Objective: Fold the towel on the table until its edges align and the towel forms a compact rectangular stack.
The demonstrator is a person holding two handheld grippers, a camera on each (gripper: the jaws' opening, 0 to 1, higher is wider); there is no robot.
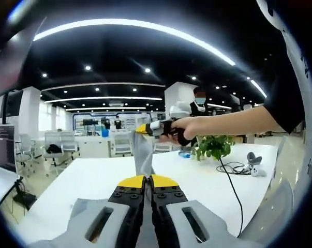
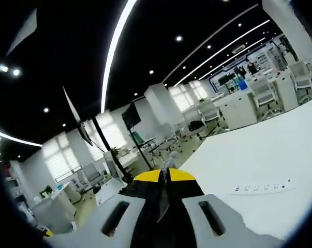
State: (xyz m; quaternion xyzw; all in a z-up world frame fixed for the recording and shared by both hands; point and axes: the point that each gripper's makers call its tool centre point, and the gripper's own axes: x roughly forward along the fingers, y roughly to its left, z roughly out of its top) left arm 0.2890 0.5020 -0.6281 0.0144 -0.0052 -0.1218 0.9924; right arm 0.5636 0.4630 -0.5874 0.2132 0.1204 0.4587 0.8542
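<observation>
The grey towel hangs stretched in the air above the white table. In the left gripper view, my left gripper is shut on its near end, yellow tips pressed together. The cloth runs up to my right gripper, held by a person's hand and shut on the far end. In the right gripper view, my right gripper has its yellow tips closed, and a thin edge of the towel pokes out between them. The table lies to the right.
A potted green plant stands at the table's far side, with a black cable and white controllers to its right. A white power strip lies on the table. Office desks and chairs fill the background, and a person stands far back.
</observation>
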